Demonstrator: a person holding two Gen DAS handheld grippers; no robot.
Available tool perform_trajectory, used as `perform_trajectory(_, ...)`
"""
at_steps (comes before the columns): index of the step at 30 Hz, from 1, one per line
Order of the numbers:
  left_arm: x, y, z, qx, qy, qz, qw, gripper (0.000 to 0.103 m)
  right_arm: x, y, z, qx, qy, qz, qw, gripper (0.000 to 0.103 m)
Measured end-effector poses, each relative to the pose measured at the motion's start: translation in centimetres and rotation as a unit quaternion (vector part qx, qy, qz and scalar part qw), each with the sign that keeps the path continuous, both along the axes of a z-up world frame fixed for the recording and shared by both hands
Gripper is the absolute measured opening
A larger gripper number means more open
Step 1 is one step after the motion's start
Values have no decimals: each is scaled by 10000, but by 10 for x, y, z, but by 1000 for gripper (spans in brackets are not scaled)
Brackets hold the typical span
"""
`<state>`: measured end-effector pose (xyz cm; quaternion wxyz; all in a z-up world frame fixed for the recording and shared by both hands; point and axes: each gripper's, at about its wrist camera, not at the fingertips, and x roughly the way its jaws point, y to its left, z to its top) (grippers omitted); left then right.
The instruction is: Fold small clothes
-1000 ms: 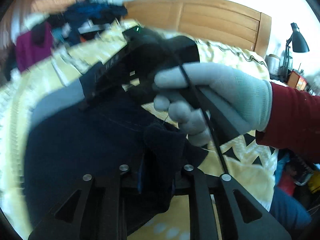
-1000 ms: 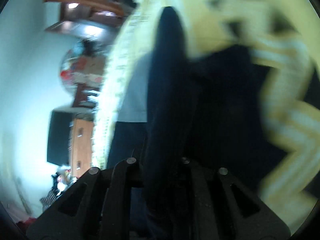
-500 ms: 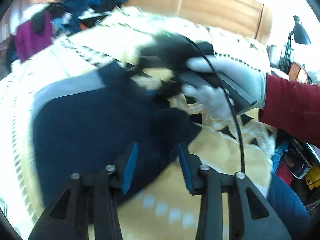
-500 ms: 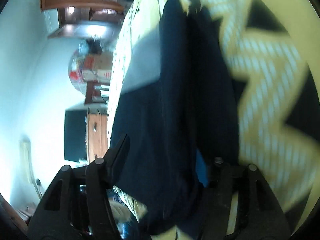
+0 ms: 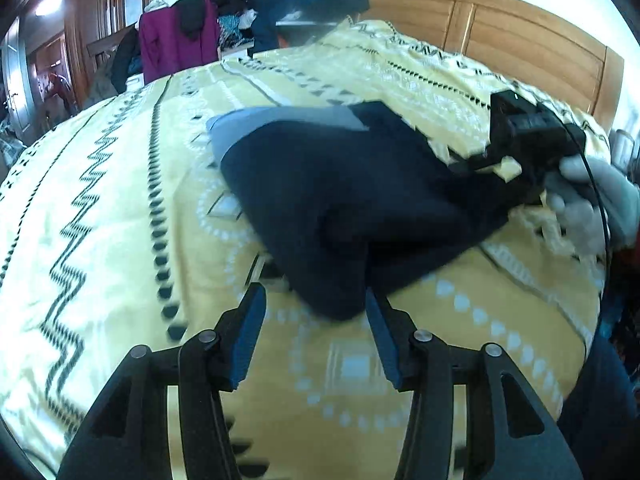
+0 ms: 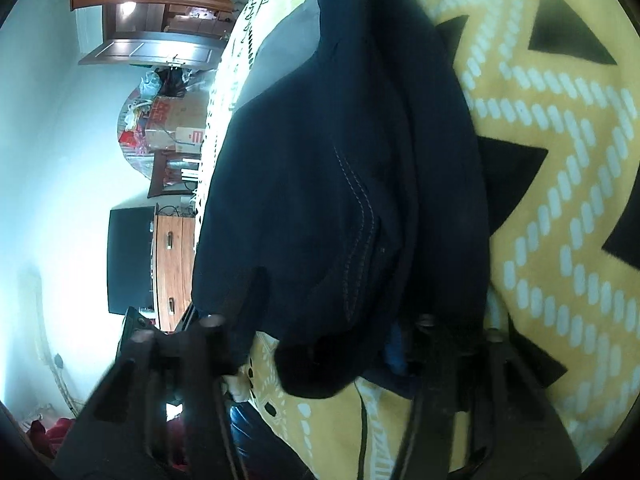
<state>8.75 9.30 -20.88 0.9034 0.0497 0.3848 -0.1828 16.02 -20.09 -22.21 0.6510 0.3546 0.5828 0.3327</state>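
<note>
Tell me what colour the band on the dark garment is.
Grey band on the navy garment, clearest in the left wrist view.

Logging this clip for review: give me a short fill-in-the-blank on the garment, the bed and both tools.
1. The dark garment lies on a ____ patterned blanket.
2. The left tool has its jaws ____.
3. The garment's waistband is ____ in colour.
4. The hand on the right tool wears a pale ____.

Missing: yellow; open; grey; glove
</note>
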Motion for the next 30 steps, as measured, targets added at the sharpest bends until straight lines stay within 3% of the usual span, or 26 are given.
perform_trajectory(2, 17, -17, -8, 163, -43, -60, 9998, 69, -6, -4, 1, 74, 1, -50, 10000, 27)
perform_trajectory(3, 25, -25, -14, 276, -9, -85, 9996, 69, -7, -4, 1, 71, -7, -80, 9999, 21)
perform_trajectory(4, 31, -34, -20, 402, -13, -104, 9991, 71, -8, -5, 2, -124, -93, -92, 9998, 7)
perform_trajectory(6, 40, -42, -28, 687, -63, -65, 9976, 72, -14, -24, 2, -413, -214, -177, 9988, 5)
perform_trajectory(7, 41, -42, -26, 768, -91, -52, 9970, 65, -15, -35, 4, -461, -251, -326, 9981, 4)
perform_trajectory(8, 39, -42, -21, 992, -235, -42, 9948, 50, -16, -43, 7, -454, -287, -423, 9977, 3)
perform_trajectory(9, 34, -41, -14, 1524, -452, 14, 9873, 50, -17, -48, 9, -348, -288, -435, 9980, 3)
perform_trajectory(10, 30, -37, -8, 1769, -564, -11, 9826, 51, -19, -45, 11, -215, -286, -346, 9988, 3)
perform_trajectory(13, 29, -27, -8, 2095, -410, -342, 9764, 52, -23, -30, 11, -455, -303, -206, 9983, 3)
perform_trajectory(15, 32, -23, -23, 1968, -201, -491, 9790, 50, -25, -33, 11, -396, -261, -346, 9983, 3)
perform_trajectory(19, 22, -26, -32, 1949, -364, -513, 9788, 44, -31, -37, -2, -616, -137, -481, 9968, 3)
perform_trajectory(22, 33, -19, -57, 1727, 93, -569, 9833, 45, -30, -36, -3, -836, -164, -463, 9953, 3)
perform_trajectory(25, 31, -13, -46, 1570, 160, -574, 9858, 43, -33, -35, 14, -999, -376, -311, 9938, 5)
perform_trajectory(30, 1, 23, 1, 660, 271, -401, 9966, 50, -49, -39, 36, -1335, -537, -231, 9893, 17)
